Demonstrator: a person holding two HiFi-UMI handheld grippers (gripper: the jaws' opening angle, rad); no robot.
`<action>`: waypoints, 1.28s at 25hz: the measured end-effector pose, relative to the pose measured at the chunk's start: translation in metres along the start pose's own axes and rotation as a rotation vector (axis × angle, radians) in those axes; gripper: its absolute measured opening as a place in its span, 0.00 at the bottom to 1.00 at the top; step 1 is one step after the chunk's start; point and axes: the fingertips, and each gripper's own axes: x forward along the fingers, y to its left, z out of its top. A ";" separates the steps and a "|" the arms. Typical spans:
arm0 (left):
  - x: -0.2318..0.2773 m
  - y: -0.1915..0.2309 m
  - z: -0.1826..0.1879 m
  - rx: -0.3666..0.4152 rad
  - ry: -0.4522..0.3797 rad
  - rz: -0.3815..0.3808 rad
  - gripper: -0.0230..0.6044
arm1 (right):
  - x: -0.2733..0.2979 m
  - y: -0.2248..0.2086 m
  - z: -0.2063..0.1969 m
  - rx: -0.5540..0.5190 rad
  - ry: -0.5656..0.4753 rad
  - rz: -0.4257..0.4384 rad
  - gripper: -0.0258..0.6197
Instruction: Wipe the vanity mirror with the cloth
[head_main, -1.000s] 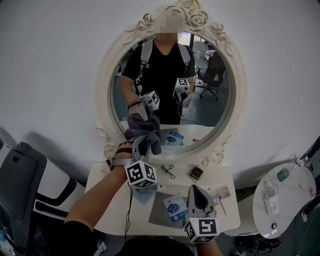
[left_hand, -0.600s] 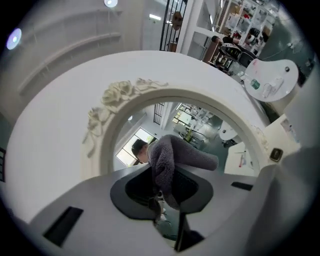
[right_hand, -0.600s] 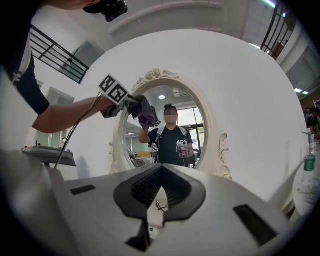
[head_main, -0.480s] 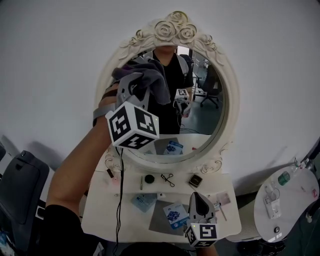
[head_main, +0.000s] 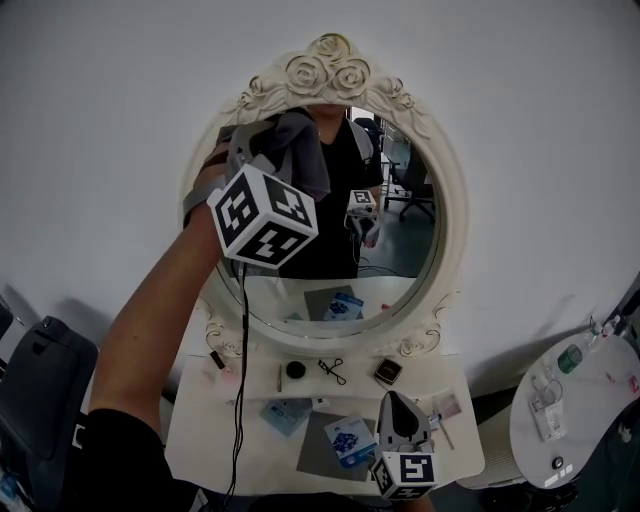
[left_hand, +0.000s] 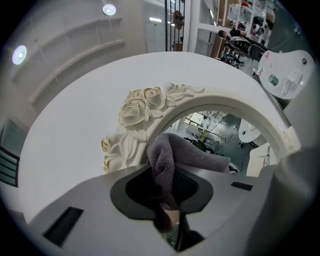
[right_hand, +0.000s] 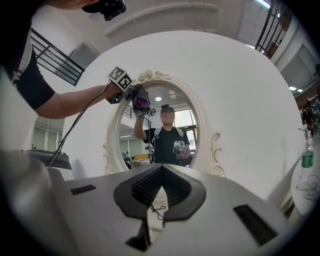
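Observation:
The oval vanity mirror (head_main: 395, 265) in its white rose-carved frame (head_main: 328, 70) hangs on the wall above the vanity table. My left gripper (head_main: 262, 142) is raised to the mirror's upper left and is shut on a grey cloth (head_main: 305, 155), which lies against the glass just under the roses. In the left gripper view the cloth (left_hand: 170, 155) bunches out of the closed jaws, right next to the carved roses (left_hand: 137, 107). My right gripper (head_main: 400, 420) hangs low over the table, shut and holding nothing; its view faces the mirror (right_hand: 172, 120) from a distance.
The white vanity table (head_main: 455, 455) carries blue packets (head_main: 350, 438), a black round lid (head_main: 294, 370), an eyelash curler (head_main: 333, 370) and a small square box (head_main: 388, 372). A cable (head_main: 241, 350) dangles from the left gripper. A dark chair (head_main: 40, 380) stands left, a round side table (head_main: 575, 400) right.
The left gripper has carried the cloth from the mirror's lower left edge up to its upper left, near the roses. The right gripper has stayed low over the table.

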 end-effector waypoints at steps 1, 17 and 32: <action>0.000 -0.001 0.000 0.006 0.003 0.000 0.16 | 0.001 -0.002 -0.001 0.005 0.003 -0.003 0.06; -0.017 -0.074 -0.041 -0.029 -0.037 -0.002 0.16 | 0.022 0.003 -0.011 -0.014 0.047 0.027 0.06; -0.051 -0.219 -0.125 0.057 0.052 -0.125 0.16 | 0.019 0.008 -0.012 -0.048 0.082 0.013 0.06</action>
